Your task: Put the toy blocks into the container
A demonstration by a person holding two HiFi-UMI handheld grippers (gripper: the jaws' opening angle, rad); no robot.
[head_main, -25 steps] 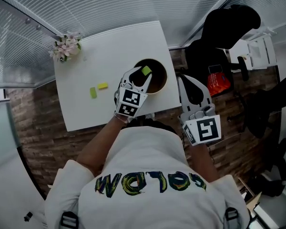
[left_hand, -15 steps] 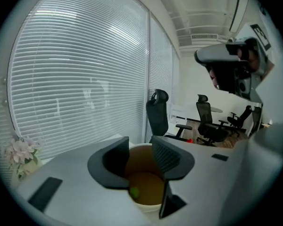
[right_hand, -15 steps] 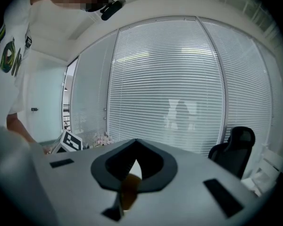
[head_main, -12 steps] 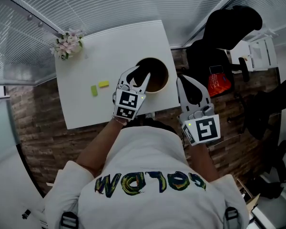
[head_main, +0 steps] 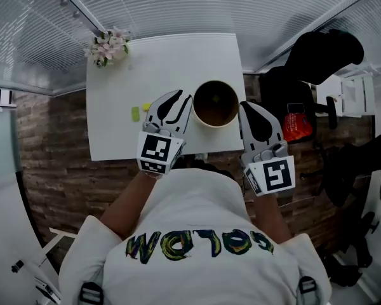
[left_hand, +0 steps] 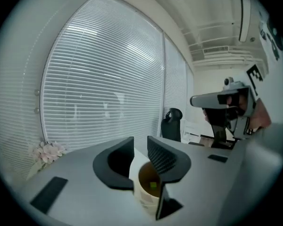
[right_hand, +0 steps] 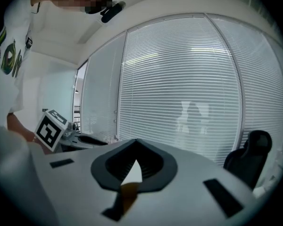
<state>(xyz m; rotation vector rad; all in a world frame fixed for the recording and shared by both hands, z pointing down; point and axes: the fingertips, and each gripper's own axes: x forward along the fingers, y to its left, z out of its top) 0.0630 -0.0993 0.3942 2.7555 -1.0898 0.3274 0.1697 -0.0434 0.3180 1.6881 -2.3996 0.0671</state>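
Note:
A brown paper cup [head_main: 217,124] stands near the front right of the white table [head_main: 171,62]. In the left gripper view one green block [left_hand: 153,185] lies inside the cup [left_hand: 144,199]. A second green block [head_main: 135,114] and a yellow block [head_main: 147,107] lie on the table to the left. My left gripper [head_main: 183,96] hovers between those blocks and the cup. Its jaws [left_hand: 140,142] have just been closing, still stand apart, and nothing is between them. My right gripper [head_main: 244,105] hangs just right of the cup, at the table's edge, and its jaws [right_hand: 135,144] meet at the tips.
A bunch of pink flowers [head_main: 109,46] sits at the table's far left corner, in front of window blinds. A black office chair [head_main: 324,49] and a red item [head_main: 296,124] stand to the right of the table. Brick-patterned floor surrounds the table.
The green block that my left gripper held over the cup now lies inside it. The left gripper has drawn back to the cup's left side and its jaws have narrowed. The right gripper has shifted slightly.

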